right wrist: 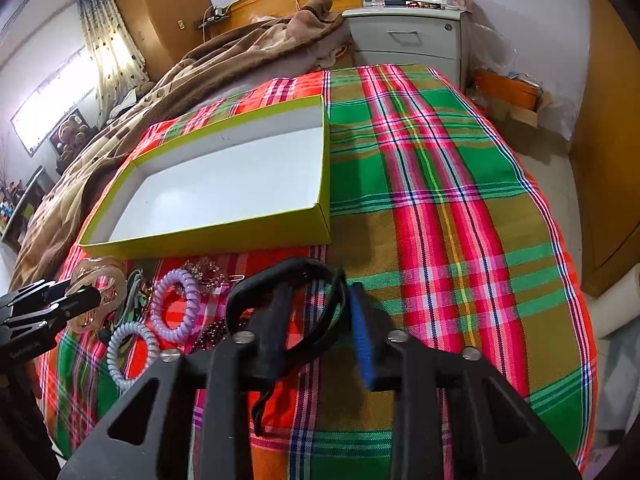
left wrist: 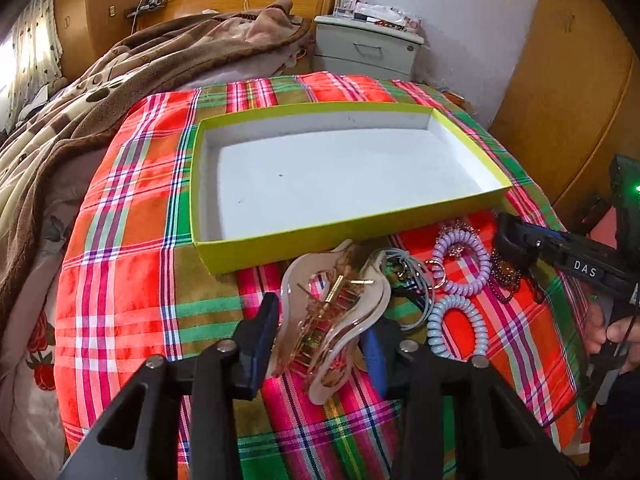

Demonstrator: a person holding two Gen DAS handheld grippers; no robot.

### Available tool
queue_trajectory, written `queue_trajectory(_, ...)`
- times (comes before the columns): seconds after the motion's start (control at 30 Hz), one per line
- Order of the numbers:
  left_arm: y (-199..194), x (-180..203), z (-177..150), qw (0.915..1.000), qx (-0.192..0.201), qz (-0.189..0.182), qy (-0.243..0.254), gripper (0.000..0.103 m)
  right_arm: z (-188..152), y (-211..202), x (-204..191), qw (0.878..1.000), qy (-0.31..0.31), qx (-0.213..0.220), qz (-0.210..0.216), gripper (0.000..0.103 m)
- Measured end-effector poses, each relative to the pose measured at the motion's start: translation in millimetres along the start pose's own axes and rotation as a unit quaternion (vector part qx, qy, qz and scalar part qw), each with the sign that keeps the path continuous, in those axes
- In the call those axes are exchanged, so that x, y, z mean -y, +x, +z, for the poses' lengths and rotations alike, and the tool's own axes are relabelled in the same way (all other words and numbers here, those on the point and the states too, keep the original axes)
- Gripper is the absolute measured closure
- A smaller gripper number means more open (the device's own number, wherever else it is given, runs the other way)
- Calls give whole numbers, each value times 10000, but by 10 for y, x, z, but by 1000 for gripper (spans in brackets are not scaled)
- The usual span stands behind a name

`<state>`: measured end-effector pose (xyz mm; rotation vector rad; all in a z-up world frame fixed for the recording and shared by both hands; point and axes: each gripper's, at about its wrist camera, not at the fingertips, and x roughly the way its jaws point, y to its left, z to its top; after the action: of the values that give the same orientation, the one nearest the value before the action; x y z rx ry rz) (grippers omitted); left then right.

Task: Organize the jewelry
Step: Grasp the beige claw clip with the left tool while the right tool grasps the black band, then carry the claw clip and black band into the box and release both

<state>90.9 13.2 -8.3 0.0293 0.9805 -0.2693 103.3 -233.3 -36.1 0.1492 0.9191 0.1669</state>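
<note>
Left gripper [left wrist: 324, 332] pinches the translucent beige plastic hair claw [left wrist: 332, 320] on the plaid red-and-green cloth [left wrist: 132, 280], just before the empty yellow-green cardboard box [left wrist: 256, 248]. Right gripper [right wrist: 320, 320] clamps a black band [right wrist: 280, 280] beside 2 coiled hair ties, lilac [right wrist: 176, 308] and pale blue [right wrist: 128, 352].

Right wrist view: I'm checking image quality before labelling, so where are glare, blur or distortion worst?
Right wrist view: window blown out at left, plaid cloth bulges from fisheye. Left wrist view: corners dark, yellow box edges bowed, jewelry sharp enough.
</note>
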Motion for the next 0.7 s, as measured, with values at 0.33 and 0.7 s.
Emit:
queue_trajectory(0.33,-20,4,5,9998,58,31,-176,75,-12,-62,25,9999,-27,113,3,91)
queue_trajectory(0.7,-260,-26,-16,9989,327,-19,-320,75,39,-304,12,9989,-66,443,117,91)
